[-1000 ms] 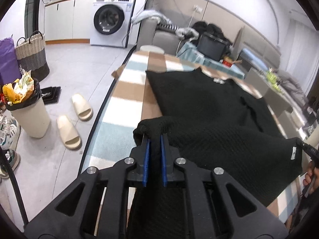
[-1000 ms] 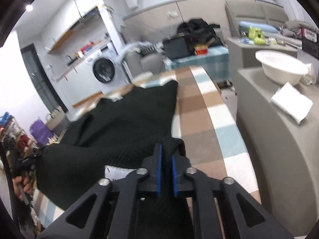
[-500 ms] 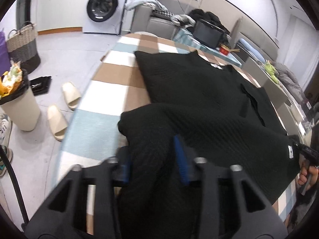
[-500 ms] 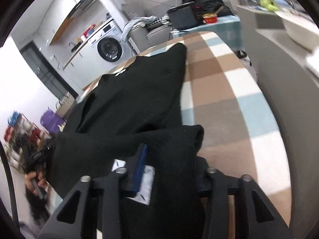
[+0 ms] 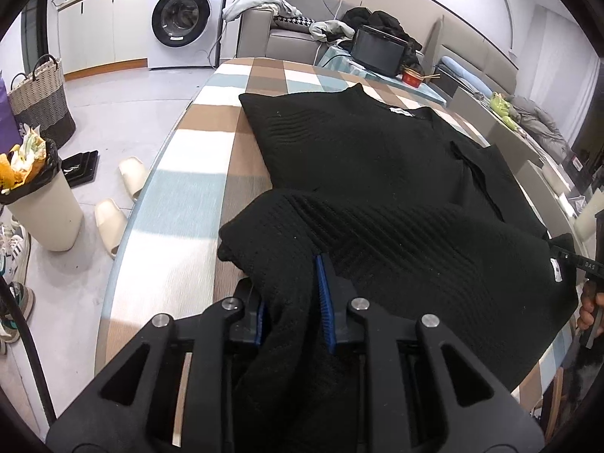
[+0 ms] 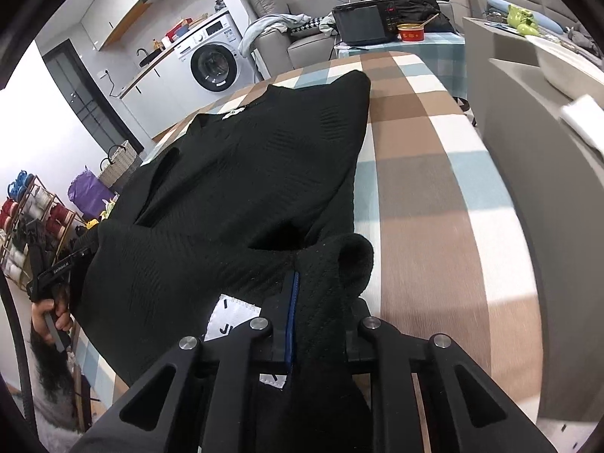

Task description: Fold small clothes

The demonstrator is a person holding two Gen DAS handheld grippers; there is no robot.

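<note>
Pinching the black sweater (image 5: 377, 151) are left hand-held gripper (image 5: 292, 294) and just-tightened right hand-held gripper (image 6: 321, 290), whose view alone shows yarn spools (image 6: 22, 204).

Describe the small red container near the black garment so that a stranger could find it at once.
Start from the long table with the checked cloth where the black garment lies. Beyond its far end stands a lower table with a teal checked cover, carrying a black screen. The red container sits beside that screen; it is the only red thing there, with a stick leaning out.
</note>
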